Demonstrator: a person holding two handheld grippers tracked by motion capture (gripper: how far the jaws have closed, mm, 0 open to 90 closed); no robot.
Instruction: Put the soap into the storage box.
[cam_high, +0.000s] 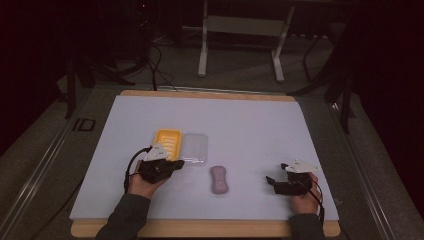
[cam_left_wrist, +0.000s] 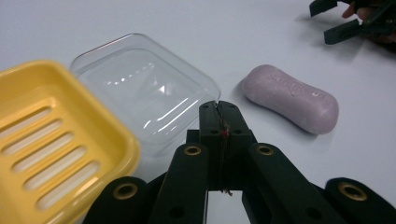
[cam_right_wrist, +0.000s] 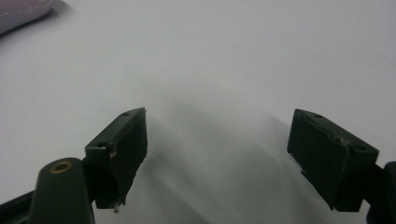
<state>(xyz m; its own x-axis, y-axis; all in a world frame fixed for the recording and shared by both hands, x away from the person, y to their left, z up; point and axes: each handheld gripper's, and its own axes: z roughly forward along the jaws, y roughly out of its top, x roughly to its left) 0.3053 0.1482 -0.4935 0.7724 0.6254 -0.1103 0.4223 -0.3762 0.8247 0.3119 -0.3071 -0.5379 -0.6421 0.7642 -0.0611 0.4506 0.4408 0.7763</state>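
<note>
1 yellow soap dish (cam_high: 167, 141); 1 clear lid (cam_high: 194, 148); 1 lilac soap (cam_high: 219, 180); left tongs (cam_high: 176, 165) clenched, empty; right tongs (cam_high: 274, 177) released.

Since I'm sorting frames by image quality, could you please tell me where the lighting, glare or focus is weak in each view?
High view: dim, the room behind the table nearly black. Left gripper view: bright, glare streaks on the clear lid, the yellow soap dish soft at its near edge, the soap fairly sharp. Right gripper view: the open right gripper casts soft, smeared shadows on the white sheet.
</note>
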